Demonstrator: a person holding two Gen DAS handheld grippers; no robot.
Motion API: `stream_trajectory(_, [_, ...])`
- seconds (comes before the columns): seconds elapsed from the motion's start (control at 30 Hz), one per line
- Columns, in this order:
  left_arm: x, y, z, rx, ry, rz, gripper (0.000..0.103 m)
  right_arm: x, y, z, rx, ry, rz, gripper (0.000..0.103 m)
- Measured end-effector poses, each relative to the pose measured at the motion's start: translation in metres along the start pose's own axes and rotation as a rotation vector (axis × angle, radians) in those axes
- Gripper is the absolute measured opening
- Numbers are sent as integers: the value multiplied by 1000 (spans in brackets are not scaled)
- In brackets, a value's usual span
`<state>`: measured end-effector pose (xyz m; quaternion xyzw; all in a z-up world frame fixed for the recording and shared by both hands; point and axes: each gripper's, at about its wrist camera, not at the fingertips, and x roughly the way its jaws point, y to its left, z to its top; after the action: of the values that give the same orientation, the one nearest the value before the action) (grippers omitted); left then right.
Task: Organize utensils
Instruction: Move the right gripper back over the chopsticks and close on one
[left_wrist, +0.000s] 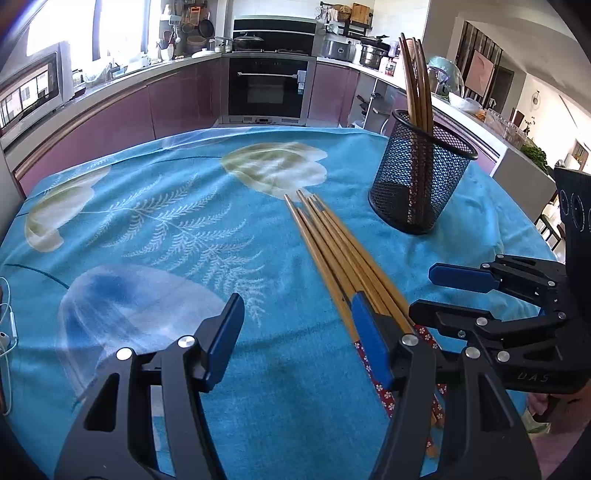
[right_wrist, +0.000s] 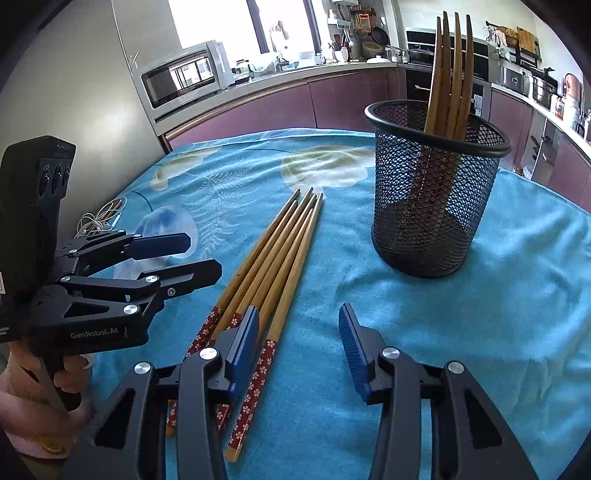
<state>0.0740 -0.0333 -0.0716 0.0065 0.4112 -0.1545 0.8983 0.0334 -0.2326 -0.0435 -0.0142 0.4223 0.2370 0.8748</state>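
**Both tools low over the loose chopsticks**

A bundle of chopsticks (right_wrist: 273, 258) lies on the blue-clothed bench (right_wrist: 480, 314), just left of the mesh holder (right_wrist: 436, 206), which already stands four upright. The left tool (left_wrist: 295, 332) and right tool (right_wrist: 299, 343) both gape wide, gripping nothing, one on either side of the bundle's patterned ends

On the tablecloth (right_wrist: 480, 295), a bundle of chopsticks (right_wrist: 273, 258) lies left of the mesh holder (right_wrist: 432, 206) (more chopsticks stand inside it), with earphones (right_wrist: 98, 221) at the far-left edge.
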Motion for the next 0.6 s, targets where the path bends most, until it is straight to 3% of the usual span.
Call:
stream_trajectory(0.33, [8,-7,-2,20,23,5,60,9,6,0,-23,13,-54,42])
stream_trajectory(0.6, [15,-10,-1,36,45,18,59,10,3,1,-17,19,-71,33])
